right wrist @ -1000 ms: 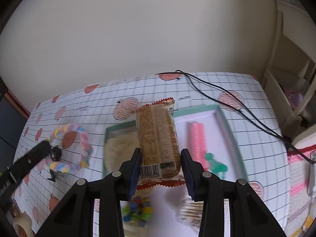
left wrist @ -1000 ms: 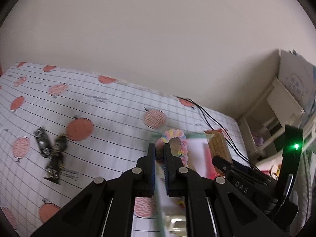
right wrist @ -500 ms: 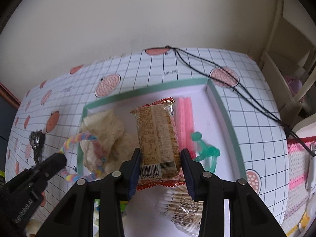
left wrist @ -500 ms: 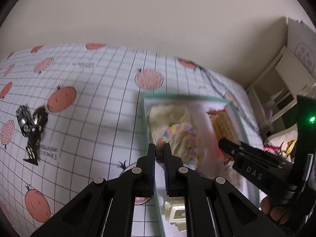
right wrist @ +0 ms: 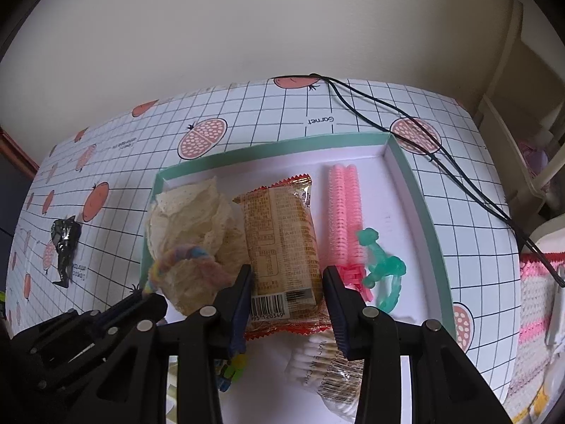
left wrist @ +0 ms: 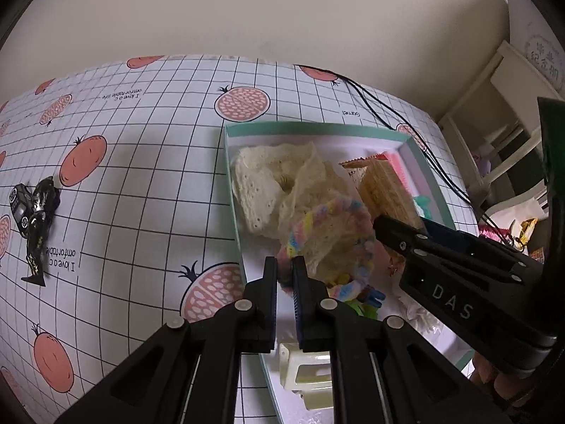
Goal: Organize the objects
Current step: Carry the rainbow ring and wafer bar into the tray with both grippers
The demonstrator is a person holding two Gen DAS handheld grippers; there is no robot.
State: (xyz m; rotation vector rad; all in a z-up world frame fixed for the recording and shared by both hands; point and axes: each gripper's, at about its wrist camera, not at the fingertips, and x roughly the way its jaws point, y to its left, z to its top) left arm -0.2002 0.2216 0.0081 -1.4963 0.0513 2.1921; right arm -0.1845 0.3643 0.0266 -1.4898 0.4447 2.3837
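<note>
The left gripper [left wrist: 284,268] has its jaws clamped on the near edge of a pastel rope ring [left wrist: 332,236], which hangs ahead of the jaws over the left half of a green-rimmed tray [right wrist: 406,173]. Just beyond the ring lies a crumpled cream lace cloth [left wrist: 279,187]; whether the ring touches the cloth cannot be told. In the right wrist view the same ring [right wrist: 183,258] shows to the left of the right jaws, over the cloth [right wrist: 194,219].

The right gripper [right wrist: 286,275] has its jaws pressed against both long sides of an orange snack packet [right wrist: 282,240], barcode end toward the camera. The packet runs straight ahead from the jaws over the middle of the tray. Whether it rests on the tray floor or is held just above it cannot be told.

To the right of the right jaws lie two pink hair rollers [right wrist: 342,219] side by side, and beside them a green plastic figure [right wrist: 381,265]. Below the jaws is a pack of cotton swabs [right wrist: 328,364] and a small colourful toy [right wrist: 233,371]. Under the left jaws sits a small cream plastic stool [left wrist: 307,371].

The tray stands on the counter [left wrist: 141,162], covered in a grid cloth printed with pomegranates. Far to the left of the left jaws, outside the tray, lies a dark toy figure [left wrist: 35,219]. Black cables [right wrist: 388,113] trail across the counter beyond the tray's right corner
</note>
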